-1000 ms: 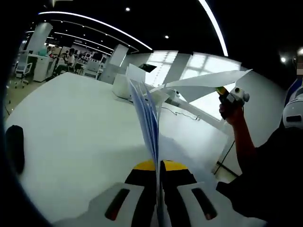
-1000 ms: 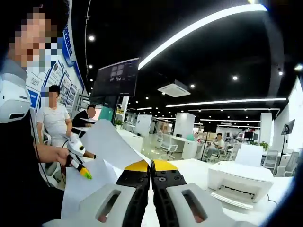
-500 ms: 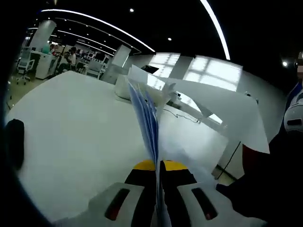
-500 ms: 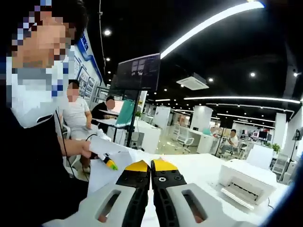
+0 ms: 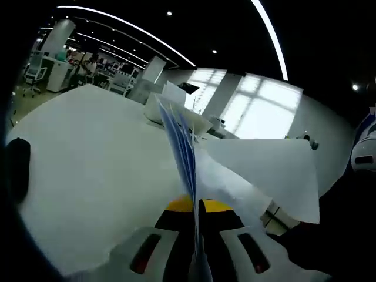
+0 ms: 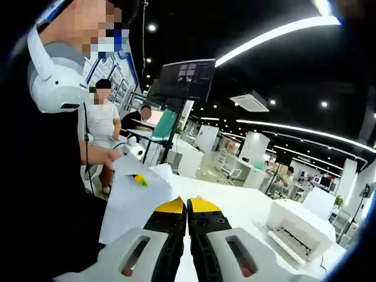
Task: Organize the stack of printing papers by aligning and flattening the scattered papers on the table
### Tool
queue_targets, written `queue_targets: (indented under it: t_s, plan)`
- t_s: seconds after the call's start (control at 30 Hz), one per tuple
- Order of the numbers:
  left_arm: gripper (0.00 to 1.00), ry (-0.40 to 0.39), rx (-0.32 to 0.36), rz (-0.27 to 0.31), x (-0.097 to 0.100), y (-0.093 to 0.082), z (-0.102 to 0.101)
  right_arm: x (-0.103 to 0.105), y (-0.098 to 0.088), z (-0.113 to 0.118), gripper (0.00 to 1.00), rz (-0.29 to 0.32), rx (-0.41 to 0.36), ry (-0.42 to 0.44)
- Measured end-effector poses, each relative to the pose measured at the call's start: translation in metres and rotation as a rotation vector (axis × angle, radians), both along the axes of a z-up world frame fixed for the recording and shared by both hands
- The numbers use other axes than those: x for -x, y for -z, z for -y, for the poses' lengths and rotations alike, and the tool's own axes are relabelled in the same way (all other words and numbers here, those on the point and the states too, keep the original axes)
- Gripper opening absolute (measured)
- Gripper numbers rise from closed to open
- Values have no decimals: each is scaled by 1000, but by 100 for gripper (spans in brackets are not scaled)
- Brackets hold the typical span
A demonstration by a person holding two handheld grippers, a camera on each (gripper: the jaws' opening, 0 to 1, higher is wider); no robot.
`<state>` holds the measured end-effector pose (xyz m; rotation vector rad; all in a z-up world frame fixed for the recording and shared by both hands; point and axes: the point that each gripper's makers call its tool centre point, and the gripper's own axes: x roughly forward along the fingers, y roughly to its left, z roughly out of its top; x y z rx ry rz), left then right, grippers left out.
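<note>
My left gripper (image 5: 197, 207) is shut on a stack of printing papers (image 5: 183, 154) that stands edge-on, rising from the jaws over the white table (image 5: 88, 170). A loose white sheet (image 5: 264, 170) hangs to the stack's right, tilted, with its near edge touching the stack. In the right gripper view my right gripper (image 6: 187, 205) has its jaws together, with a thin white paper edge between them. To its left, white paper (image 6: 132, 202) spreads out with the left gripper's yellow tip (image 6: 140, 180) on it, held by a hand (image 6: 110, 156).
A white printer (image 6: 299, 226) sits on the table (image 6: 235, 202) at the right, also partly behind the stack as printer (image 5: 157, 110). A black object (image 5: 17, 176) lies near the table's left edge. A dark monitor (image 6: 183, 79) on a stand and seated people (image 6: 100, 126) are behind.
The loose sheet has swung down and in toward the stack, and now hides the right gripper in the left gripper view. The right gripper has come closer to the left one.
</note>
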<state>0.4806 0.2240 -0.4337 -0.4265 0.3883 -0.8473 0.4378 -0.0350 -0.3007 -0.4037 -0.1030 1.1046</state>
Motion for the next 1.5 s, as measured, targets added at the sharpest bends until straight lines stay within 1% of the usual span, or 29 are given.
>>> queue_targets:
  t_s: [0.13,0.27,0.37,0.4,0.47,0.6,0.73,0.9,1.1,1.2,1.3,1.47,1.5]
  plan:
    - [7,-10,19,-13,-5,0,2,-8,22,4,0,-5,11,-1]
    - [7,-17,31,-21,-11,-2,8,-16,35,8,0,-6,-1,3]
    - [7,-19,38,-24,-15,-4,11,-20,45,9,0,17,0,-6]
    - [7,-19,43,-27,-16,-4,12,-23,52,10,0,37,17,-10]
    - [7,-17,62,-40,-20,-3,14,-26,61,12,0,61,43,-14]
    - [7,-24,114,-88,-26,3,13,-31,83,13,0,72,60,-24]
    - [8,-24,129,-110,-28,4,13,-33,99,13,0,79,77,-36]
    - [9,-12,128,-118,-30,3,17,-40,108,14,0,82,75,-33]
    - [14,7,164,-147,-31,4,22,-41,110,6,0,101,62,-48]
    - [17,15,181,-162,-32,5,25,-41,117,-3,0,106,55,-56]
    - [17,22,177,-165,-31,6,26,-41,121,-11,0,105,52,-57]
    - [17,27,177,-169,-30,6,28,-39,121,-21,0,112,30,-74]
    - [17,30,177,-171,-32,7,25,-39,121,-26,0,116,28,-85]
